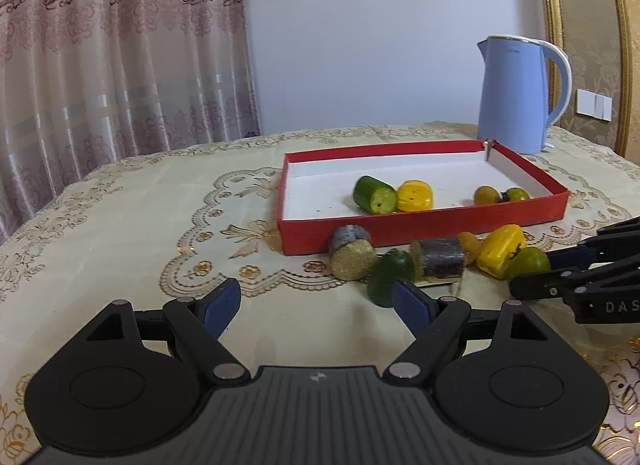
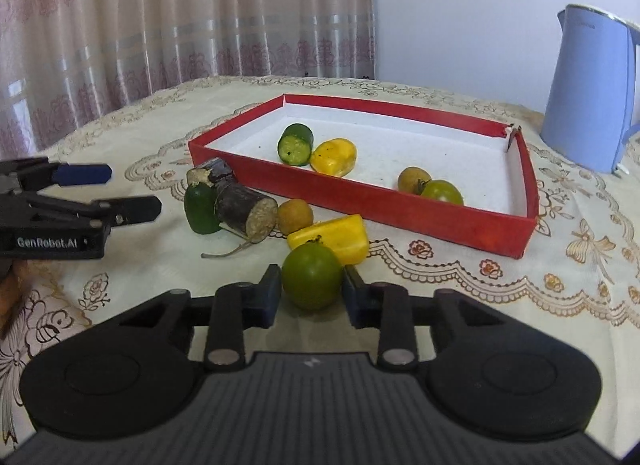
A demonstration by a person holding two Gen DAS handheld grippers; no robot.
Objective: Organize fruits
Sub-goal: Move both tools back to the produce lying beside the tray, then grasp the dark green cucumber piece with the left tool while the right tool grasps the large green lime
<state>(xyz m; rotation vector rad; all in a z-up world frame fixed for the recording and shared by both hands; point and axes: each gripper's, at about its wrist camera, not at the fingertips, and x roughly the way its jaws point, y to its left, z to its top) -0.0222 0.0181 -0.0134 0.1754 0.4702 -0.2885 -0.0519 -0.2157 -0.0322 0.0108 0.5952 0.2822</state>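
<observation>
A red tray (image 1: 420,227) (image 2: 360,195) holds a cucumber piece (image 2: 295,144), a yellow pepper piece (image 2: 334,156), a longan (image 2: 413,178) and a green tomato (image 2: 443,192). On the cloth before it lie two sugarcane pieces (image 1: 352,251) (image 1: 440,261), a cucumber piece (image 1: 390,277), a longan (image 2: 295,216) and a yellow pepper piece (image 2: 332,239). My right gripper (image 2: 312,289) is shut on a green tomato (image 2: 312,277) (image 1: 529,262) resting on the table. My left gripper (image 1: 316,303) is open and empty, just short of the pile.
A blue electric kettle (image 1: 516,95) (image 2: 592,89) stands behind the tray at the right. An embroidered tablecloth (image 1: 160,201) covers the table. A curtain (image 1: 120,45) hangs behind at the left.
</observation>
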